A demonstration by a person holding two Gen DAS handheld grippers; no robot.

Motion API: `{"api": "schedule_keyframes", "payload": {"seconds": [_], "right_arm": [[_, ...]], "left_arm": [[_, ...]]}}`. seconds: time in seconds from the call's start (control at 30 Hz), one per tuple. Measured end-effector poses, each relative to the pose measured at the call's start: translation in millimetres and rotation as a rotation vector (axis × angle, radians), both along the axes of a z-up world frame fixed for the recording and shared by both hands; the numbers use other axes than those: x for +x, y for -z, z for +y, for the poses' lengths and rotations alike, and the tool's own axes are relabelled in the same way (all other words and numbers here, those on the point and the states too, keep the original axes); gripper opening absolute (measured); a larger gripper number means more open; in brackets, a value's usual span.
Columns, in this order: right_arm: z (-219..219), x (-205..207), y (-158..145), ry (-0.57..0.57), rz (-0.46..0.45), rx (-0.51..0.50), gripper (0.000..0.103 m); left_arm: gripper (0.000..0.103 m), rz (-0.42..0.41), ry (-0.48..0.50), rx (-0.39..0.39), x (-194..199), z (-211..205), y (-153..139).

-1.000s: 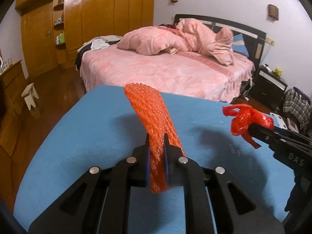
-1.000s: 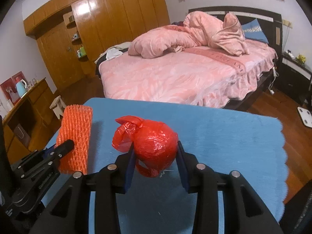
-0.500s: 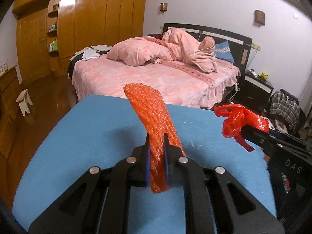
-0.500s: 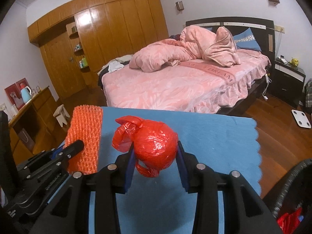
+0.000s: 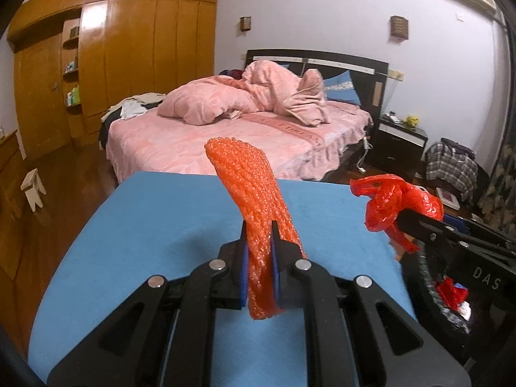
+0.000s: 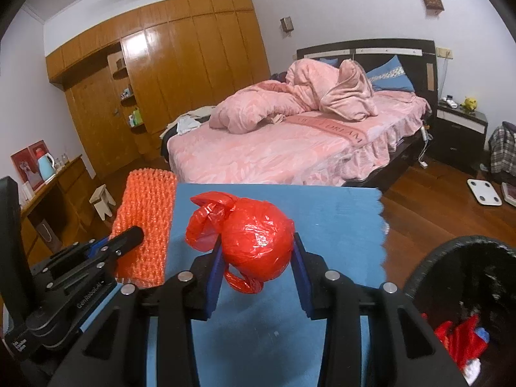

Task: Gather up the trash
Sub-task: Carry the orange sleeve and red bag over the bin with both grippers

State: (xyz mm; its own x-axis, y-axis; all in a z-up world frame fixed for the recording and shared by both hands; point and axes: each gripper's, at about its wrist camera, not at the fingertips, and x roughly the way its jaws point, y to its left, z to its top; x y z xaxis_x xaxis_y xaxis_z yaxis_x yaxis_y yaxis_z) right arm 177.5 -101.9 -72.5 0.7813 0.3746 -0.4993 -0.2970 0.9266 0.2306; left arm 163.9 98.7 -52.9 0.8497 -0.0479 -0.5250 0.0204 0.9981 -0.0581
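Note:
My left gripper point(image 5: 259, 242) is shut on an orange foam net sleeve point(image 5: 251, 190) and holds it upright above the blue table point(image 5: 154, 225). The sleeve also shows in the right wrist view point(image 6: 145, 222), clamped by the left gripper point(image 6: 129, 235). My right gripper point(image 6: 256, 258) is shut on a knotted red plastic bag point(image 6: 254, 242), held above the table near its right edge. The bag also shows in the left wrist view point(image 5: 400, 203). A black trash bin point(image 6: 467, 293) stands to the right below the table, with red trash inside.
A bed with pink bedding point(image 6: 290, 142) stands beyond the table. A wooden wardrobe point(image 6: 180, 80) lines the back wall. A small stool point(image 5: 32, 187) and a desk point(image 6: 51, 187) are at the left. A nightstand point(image 6: 461, 132) and a scale point(image 6: 485, 192) are at the right.
Both grippers have moved right and up with their loads still clamped. The table's right edge and the black bin have come into view at the right.

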Motion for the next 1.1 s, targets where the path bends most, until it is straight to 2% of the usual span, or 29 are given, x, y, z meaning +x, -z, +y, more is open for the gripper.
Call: {"api": "schedule_keyframes", "payload": {"seconds": [0.5, 0.8, 1.1], "right_arm": [[-64.2, -83.6, -14.8, 0.086, -0.038, 0.001, 0.039], [-91.7, -109.4, -18.8, 0.137, -0.058, -0.011, 0.039], [-137.3, -128.3, -22.5, 0.239, -0.068, -0.014, 0.039]], "left_arm": [[0.011, -0.038, 0.120, 0.012, -61.7, -48.6, -15.7], [0.011, -0.049, 0.199, 0.007, -85.6, -78.7, -20.0], [0.011, -0.070, 0.298, 0.004, -102.1, -115.5, -24.9]]}}
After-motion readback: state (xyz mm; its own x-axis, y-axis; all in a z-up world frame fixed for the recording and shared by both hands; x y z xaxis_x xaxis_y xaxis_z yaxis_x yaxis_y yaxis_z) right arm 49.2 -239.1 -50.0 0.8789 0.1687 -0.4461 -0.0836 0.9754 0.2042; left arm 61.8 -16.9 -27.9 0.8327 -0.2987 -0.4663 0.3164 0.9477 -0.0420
